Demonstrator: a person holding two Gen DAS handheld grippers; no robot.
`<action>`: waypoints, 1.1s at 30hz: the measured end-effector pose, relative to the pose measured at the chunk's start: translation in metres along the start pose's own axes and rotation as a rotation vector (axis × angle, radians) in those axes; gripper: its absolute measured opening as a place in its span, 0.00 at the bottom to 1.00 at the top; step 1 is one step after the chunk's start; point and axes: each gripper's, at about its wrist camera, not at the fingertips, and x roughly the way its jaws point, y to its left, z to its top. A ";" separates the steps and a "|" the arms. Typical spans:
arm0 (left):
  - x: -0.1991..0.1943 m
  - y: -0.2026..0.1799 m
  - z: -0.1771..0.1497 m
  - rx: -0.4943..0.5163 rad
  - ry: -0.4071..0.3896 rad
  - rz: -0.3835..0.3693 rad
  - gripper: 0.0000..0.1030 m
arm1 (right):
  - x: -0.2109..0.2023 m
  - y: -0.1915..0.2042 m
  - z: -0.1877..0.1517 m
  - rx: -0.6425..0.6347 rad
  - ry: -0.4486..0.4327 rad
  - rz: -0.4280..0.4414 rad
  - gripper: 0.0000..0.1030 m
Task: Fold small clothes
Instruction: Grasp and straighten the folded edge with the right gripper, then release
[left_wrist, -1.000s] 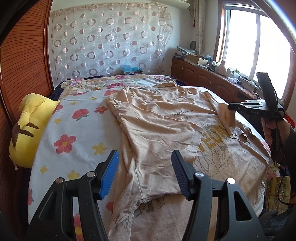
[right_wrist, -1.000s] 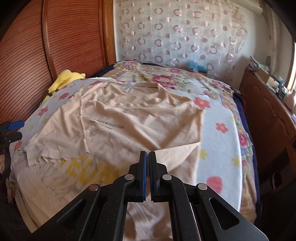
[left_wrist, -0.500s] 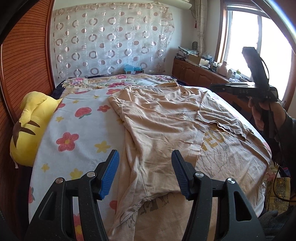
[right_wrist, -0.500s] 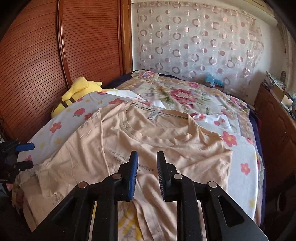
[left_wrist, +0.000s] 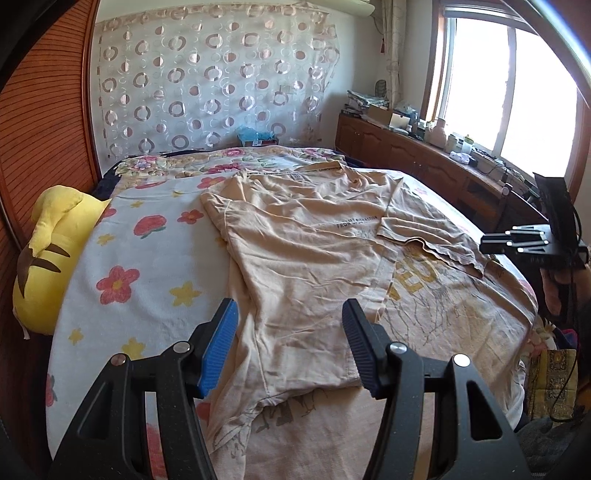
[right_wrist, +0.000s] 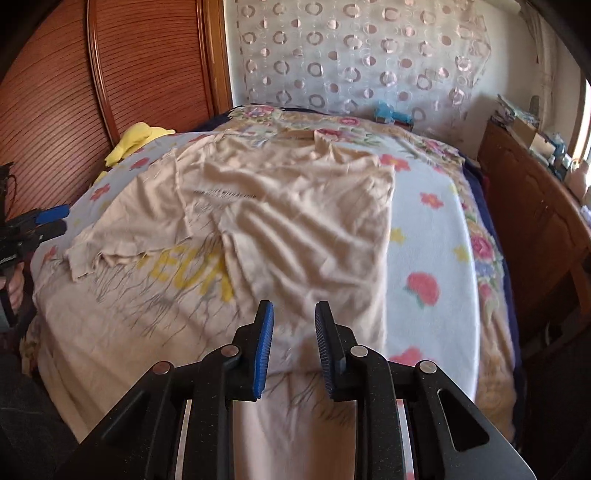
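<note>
A beige T-shirt (left_wrist: 314, 258) with yellow letters lies spread on the bed, both side edges and sleeves folded inward over its middle. It also shows in the right wrist view (right_wrist: 288, 221). My left gripper (left_wrist: 290, 347) is open and empty, hovering over the shirt's near left part. My right gripper (right_wrist: 293, 343) is open and empty above the shirt's lower right part; it shows in the left wrist view (left_wrist: 517, 240) at the bed's right edge. The left gripper shows at the left edge of the right wrist view (right_wrist: 48, 221).
The shirt lies on a flowered blanket (left_wrist: 147, 277) covering the bed. A yellow plush toy (left_wrist: 44, 251) lies at the left by the wooden wardrobe (right_wrist: 110, 74). A wooden cabinet (left_wrist: 424, 155) with clutter runs under the window on the right.
My right gripper opened and let go of the shirt's right sleeve side, which now lies folded over the middle; the gripper drew back toward the bed's right edge. My left gripper stayed open in place.
</note>
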 end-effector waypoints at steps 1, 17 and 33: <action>0.001 -0.002 0.000 0.004 0.002 -0.001 0.58 | 0.001 0.004 -0.003 0.003 0.003 0.014 0.23; 0.004 -0.004 0.002 0.011 0.012 0.008 0.58 | 0.011 0.017 -0.019 -0.086 0.057 -0.031 0.04; 0.050 0.038 0.054 0.063 0.054 0.059 0.58 | -0.011 -0.004 -0.005 -0.040 -0.037 -0.022 0.34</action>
